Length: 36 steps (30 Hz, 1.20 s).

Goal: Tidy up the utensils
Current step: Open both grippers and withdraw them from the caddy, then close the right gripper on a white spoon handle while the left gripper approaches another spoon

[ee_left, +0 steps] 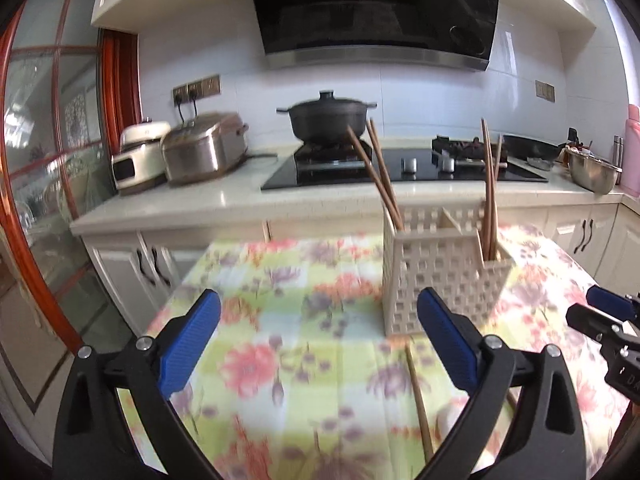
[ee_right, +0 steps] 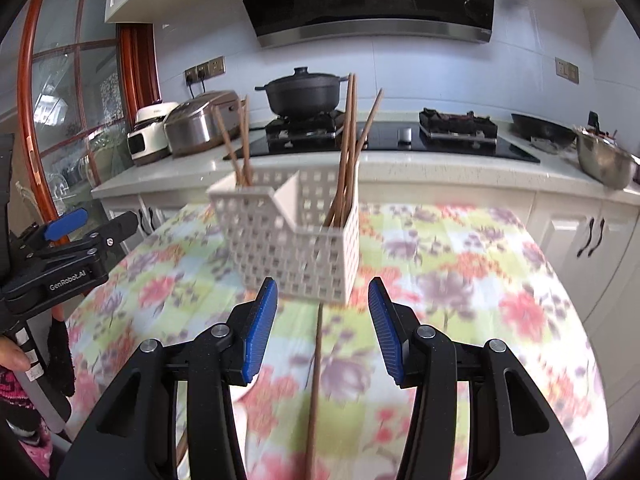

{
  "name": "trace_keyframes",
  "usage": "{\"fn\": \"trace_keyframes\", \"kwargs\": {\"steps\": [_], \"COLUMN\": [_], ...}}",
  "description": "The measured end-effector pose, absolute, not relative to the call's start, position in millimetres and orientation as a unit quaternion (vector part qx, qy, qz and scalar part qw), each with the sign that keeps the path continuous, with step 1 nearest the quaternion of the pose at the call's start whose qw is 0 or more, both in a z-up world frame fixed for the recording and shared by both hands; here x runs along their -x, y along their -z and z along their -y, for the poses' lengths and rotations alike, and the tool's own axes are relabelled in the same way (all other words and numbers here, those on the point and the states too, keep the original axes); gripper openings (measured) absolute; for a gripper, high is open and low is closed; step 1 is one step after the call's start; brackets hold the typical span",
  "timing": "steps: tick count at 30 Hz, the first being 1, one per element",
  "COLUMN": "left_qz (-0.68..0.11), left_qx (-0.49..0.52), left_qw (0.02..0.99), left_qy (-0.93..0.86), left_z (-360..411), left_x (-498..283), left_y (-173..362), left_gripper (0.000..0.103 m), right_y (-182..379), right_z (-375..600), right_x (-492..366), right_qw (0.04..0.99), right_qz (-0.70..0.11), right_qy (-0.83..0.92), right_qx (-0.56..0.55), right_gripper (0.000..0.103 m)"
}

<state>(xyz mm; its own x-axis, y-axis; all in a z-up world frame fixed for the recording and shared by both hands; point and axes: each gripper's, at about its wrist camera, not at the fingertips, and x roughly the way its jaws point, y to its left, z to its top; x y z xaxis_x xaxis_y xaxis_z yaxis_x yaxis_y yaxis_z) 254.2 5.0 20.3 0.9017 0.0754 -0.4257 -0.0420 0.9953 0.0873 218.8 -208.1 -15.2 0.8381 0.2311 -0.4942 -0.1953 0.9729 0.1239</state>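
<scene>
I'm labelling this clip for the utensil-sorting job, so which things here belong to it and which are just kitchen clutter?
Belongs to the job:
- white basket
- chopsticks standing in its left and right compartments
- loose chopstick on the tablecloth
- right gripper and left gripper, both open

Just lying about:
- black pot
- rice cooker
- steel bowl
- frying pan

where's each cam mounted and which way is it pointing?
Left wrist: on the left gripper, facing the white perforated plastic utensil caddy and stove; own blue fingers open, right gripper at the edge.
Right wrist: on the right gripper, above a loose brown wooden chopstick; left gripper at left.
Shared: caddy, floral tablecloth.
</scene>
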Motion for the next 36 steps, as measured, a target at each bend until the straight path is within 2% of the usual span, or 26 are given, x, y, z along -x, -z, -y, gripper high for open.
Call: {"fn": "trace_keyframes", "kwargs": {"steps": [10, 18, 36], "left_qz": [-0.263, -0.276, -0.289], "left_qx": [-0.026, -0.031, -0.019], "left_qw": [0.964, 0.961, 0.957], "left_qy": [-0.021, -0.021, -0.01], "left_z": [-2, -6, -18], "left_x": [-210, -192, -187], "left_y": [32, 54, 64], "left_gripper": [0.096, 0.096, 0.096], "right_y": [61, 94, 101], "right_z": [182, 157, 119], "right_x": [-176, -170, -205], "right_qw": [0.942, 0.919, 0.884], "right_qz": [-0.314, -0.374, -0.446], "right_qy": [-0.12, -0.127, -0.131], "right_qx": [-0.026, -0.001, 0.05], "right_gripper": [0.047, 0.047, 0.047]}}
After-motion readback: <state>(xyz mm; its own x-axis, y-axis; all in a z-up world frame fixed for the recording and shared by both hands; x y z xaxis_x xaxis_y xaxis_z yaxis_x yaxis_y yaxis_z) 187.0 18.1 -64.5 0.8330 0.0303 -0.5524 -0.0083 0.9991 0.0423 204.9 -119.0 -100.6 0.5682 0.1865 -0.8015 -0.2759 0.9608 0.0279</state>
